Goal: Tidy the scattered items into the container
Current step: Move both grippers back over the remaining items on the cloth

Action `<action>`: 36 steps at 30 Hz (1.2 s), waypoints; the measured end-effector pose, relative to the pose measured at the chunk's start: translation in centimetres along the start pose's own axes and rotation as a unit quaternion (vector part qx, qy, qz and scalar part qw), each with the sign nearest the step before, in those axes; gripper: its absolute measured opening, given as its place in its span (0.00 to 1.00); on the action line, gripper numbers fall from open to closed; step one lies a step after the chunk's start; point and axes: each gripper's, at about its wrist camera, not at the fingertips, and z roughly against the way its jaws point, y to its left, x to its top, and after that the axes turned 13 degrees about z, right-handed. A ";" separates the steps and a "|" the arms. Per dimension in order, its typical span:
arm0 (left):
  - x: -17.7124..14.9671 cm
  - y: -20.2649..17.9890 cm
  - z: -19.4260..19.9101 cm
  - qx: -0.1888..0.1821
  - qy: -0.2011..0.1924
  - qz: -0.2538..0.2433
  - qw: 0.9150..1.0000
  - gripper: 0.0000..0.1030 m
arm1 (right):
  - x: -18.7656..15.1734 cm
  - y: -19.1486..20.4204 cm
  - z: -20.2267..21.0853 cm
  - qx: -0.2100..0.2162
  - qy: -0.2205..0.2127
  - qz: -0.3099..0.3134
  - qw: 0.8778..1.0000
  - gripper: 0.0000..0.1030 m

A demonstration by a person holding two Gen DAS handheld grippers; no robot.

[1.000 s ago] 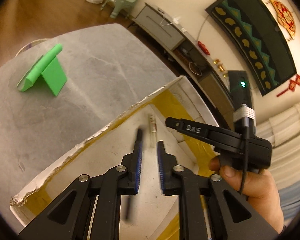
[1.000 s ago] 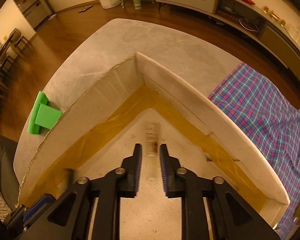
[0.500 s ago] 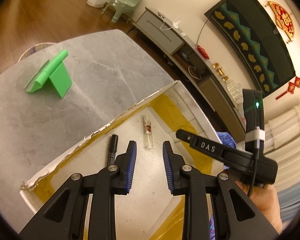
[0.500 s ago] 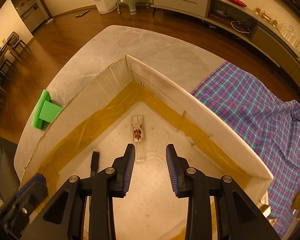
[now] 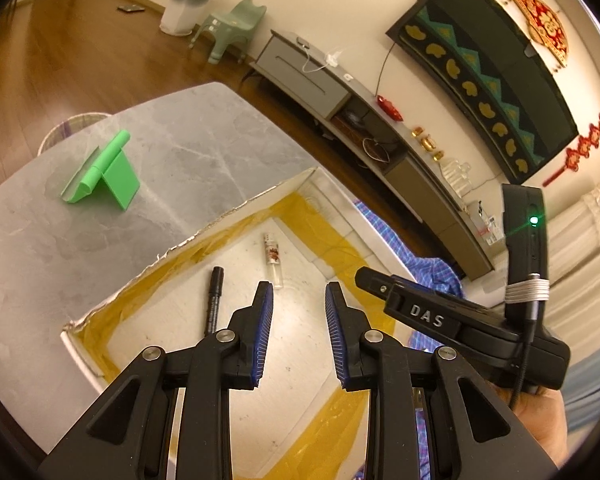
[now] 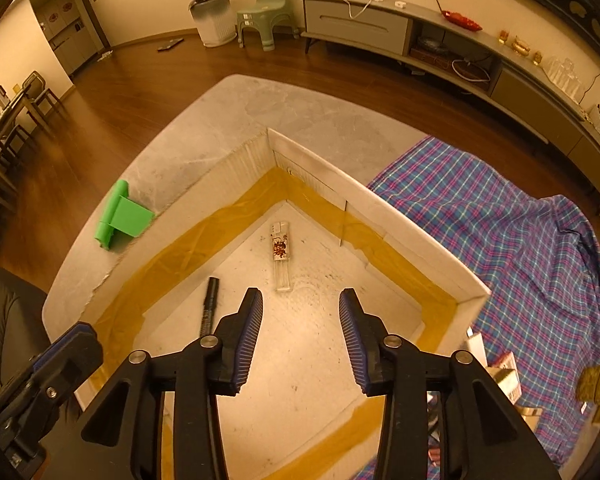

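Lying in the box (image 6: 416,236): lighter (image 6: 281,254) beyond both empty tongs, left (image 5: 299,316) spread, right (image 6: 300,322) opening.

One box (image 6: 412,236), holding one lighter (image 6: 281,254) and one black pen (image 6: 209,306). One green stand (image 6: 122,216) and one plaid cloth (image 6: 512,240) on one table (image 6: 300,120). Two grippers: left (image 5: 299,298), right (image 6: 300,304). One small chair (image 6: 265,8).
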 end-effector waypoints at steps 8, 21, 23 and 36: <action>-0.9 -1.1 2.5 0.001 -0.013 -0.015 1.000 0.27 | -1.9 1.4 3.6 -0.002 -0.027 0.012 1.000 0.46; -3.9 -3.1 5.7 0.008 -0.026 -0.061 0.998 0.28 | -8.2 4.2 11.6 -0.030 -0.150 0.058 0.987 0.52; -4.7 -3.5 6.1 0.012 -0.028 -0.073 0.997 0.28 | -10.2 3.9 12.5 -0.017 -0.172 0.053 0.984 0.54; -11.0 -4.6 7.0 0.053 -0.059 -0.144 0.986 0.34 | -22.5 1.0 16.9 -0.006 -0.301 0.045 0.952 0.69</action>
